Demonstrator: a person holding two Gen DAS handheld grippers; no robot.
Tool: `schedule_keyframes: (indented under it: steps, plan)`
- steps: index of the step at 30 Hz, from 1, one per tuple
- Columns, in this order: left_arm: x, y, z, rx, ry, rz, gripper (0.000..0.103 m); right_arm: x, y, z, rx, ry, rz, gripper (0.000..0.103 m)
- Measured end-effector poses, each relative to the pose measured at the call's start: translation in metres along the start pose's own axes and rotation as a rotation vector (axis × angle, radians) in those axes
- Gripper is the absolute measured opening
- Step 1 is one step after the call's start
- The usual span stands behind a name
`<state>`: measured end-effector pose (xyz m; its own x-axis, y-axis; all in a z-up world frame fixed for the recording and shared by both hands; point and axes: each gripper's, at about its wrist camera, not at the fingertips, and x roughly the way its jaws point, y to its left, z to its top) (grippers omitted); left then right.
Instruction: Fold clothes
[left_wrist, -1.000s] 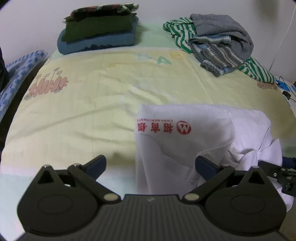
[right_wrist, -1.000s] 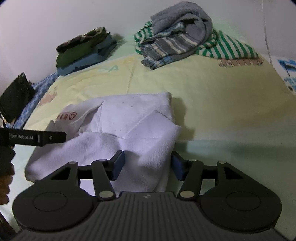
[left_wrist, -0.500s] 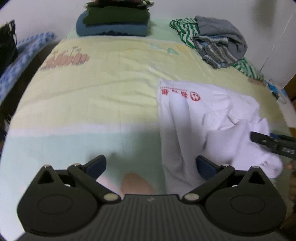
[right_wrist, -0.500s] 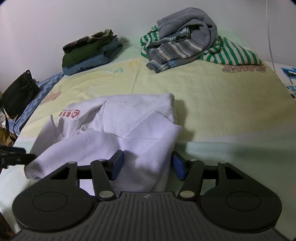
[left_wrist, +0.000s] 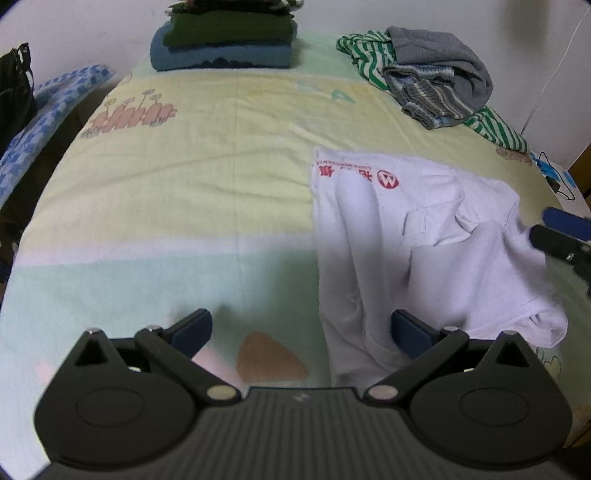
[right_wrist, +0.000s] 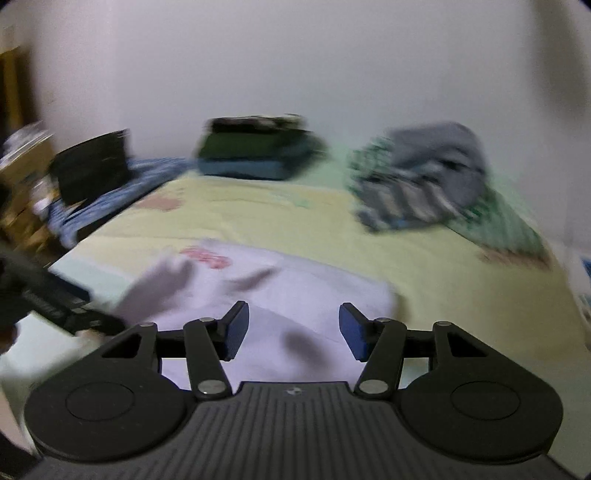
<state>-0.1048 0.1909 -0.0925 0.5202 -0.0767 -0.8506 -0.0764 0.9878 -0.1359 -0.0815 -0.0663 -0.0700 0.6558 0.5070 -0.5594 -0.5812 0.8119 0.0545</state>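
A white shirt (left_wrist: 417, 236) with a red logo lies partly folded on the near right of the bed (left_wrist: 192, 184), one sleeve doubled across its front and its hem bunched toward the near edge. It sits there, I judge, because the near half of the sheet is the flat working ground, while the far end serves for storage: a squared stack of folded clothes (left_wrist: 225, 44) at far left, a loose heap of striped and grey garments (left_wrist: 428, 77) at far right.

The left gripper (left_wrist: 301, 330) hovers over the shirt's near left border with its fingers spread wide and nothing between them. The right gripper (right_wrist: 291, 330) hangs above the shirt's right side, jaws parted and likewise empty (its view is smeared by motion blur, so finer detail is lost).

The shirt's left edge runs straight and clean; its right and near edges are rumpled. Bare sheet stretches left of the shirt and beyond it toward the stack, leaving ample room to swing cloth either way. A cable (left_wrist: 550, 170) lies past the bed's right edge.
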Motion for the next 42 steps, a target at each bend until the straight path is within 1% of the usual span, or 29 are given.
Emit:
schedule_keyframes:
  steps: [2,5,6,7,8,9,10,11,12,13,15,16,20,21,22,24,26,27,29,30,32,35,38,39,40,41,42]
  plan:
    - [0.000,-0.001,0.001,0.007,-0.002,0.006,0.102,0.014,0.011,0.003,-0.057,0.027,0.030,0.058]
    - [0.000,-0.001,0.001,0.018,-0.005,0.018,0.102,0.036,0.016,0.003,-0.098,0.101,0.029,0.056]
    - [0.000,-0.002,0.000,0.019,-0.009,0.022,0.102,0.039,0.013,0.002,-0.087,0.133,0.035,0.041]
    - [0.000,-0.002,0.000,0.017,-0.011,0.024,0.102,0.042,0.010,0.001,-0.076,0.165,0.041,0.028]
    - [0.000,-0.002,-0.001,0.014,-0.012,0.023,0.102,0.043,0.007,0.001,-0.065,0.190,0.047,0.028]
    - [0.001,-0.002,-0.001,0.011,-0.014,0.022,0.102,0.040,0.003,0.000,-0.058,0.197,0.053,0.024]
    - [0.001,-0.001,-0.001,0.007,-0.014,0.020,0.102,0.037,0.001,-0.001,-0.055,0.211,0.054,0.023]
    - [0.001,-0.001,-0.001,0.006,-0.014,0.018,0.102,0.035,-0.001,0.000,-0.055,0.215,0.054,0.023]
    - [0.001,0.000,-0.001,0.007,-0.016,0.017,0.102,0.031,0.000,0.002,-0.056,0.200,0.062,0.025]
    - [0.000,0.000,-0.001,0.008,-0.018,0.016,0.102,0.026,0.004,0.005,-0.058,0.164,0.081,0.031]
    - [0.000,0.001,-0.001,0.010,-0.020,0.014,0.102,0.017,0.012,0.011,-0.067,0.094,0.124,0.039]
    - [0.000,0.001,0.000,0.011,-0.021,0.013,0.102,0.018,0.019,0.015,-0.083,0.071,0.159,0.040]
    - [-0.002,0.001,0.000,0.017,-0.028,0.017,0.102,0.043,0.050,0.025,-0.151,0.084,0.253,0.039]
    - [-0.004,0.000,-0.001,0.025,-0.033,0.021,0.102,0.050,0.055,0.026,-0.162,0.094,0.273,0.038]
    - [-0.005,-0.001,-0.003,0.034,-0.038,0.028,0.102,0.058,0.059,0.026,-0.162,0.108,0.288,0.034]
    - [-0.010,-0.003,-0.006,0.051,-0.054,0.034,0.102,0.066,0.059,0.026,-0.141,0.150,0.305,0.032]
    - [-0.015,-0.004,-0.010,0.071,-0.075,0.037,0.102,0.074,0.058,0.026,-0.119,0.193,0.321,0.025]
    - [-0.018,-0.005,-0.012,0.080,-0.086,0.039,0.102,0.078,0.058,0.026,-0.109,0.214,0.329,0.019]
    - [-0.025,-0.006,-0.017,0.107,-0.111,0.030,0.101,0.086,0.057,0.026,-0.087,0.256,0.346,0.013]
    - [-0.029,-0.008,-0.019,0.124,-0.123,0.017,0.098,0.089,0.057,0.026,-0.080,0.272,0.351,0.006]
    - [-0.037,-0.012,-0.021,0.160,-0.145,-0.021,0.096,0.086,0.053,0.027,-0.063,0.263,0.358,0.005]
    - [-0.044,-0.025,-0.024,0.228,-0.184,-0.060,0.095,0.079,0.049,0.034,-0.025,0.220,0.368,0.004]
    - [-0.042,-0.034,-0.024,0.249,-0.184,-0.086,0.095,0.082,0.051,0.041,-0.018,0.186,0.364,0.004]
    - [-0.040,-0.035,-0.024,0.246,-0.179,-0.096,0.094,0.086,0.053,0.041,-0.022,0.189,0.362,0.004]
    - [-0.038,-0.035,-0.024,0.241,-0.174,-0.108,0.092,0.091,0.055,0.041,-0.025,0.192,0.360,0.004]
    - [-0.034,-0.035,-0.024,0.233,-0.167,-0.123,0.083,0.095,0.057,0.040,-0.029,0.195,0.358,0.004]
    - [-0.029,-0.035,-0.023,0.220,-0.150,-0.137,0.070,0.100,0.059,0.040,-0.031,0.201,0.355,0.004]
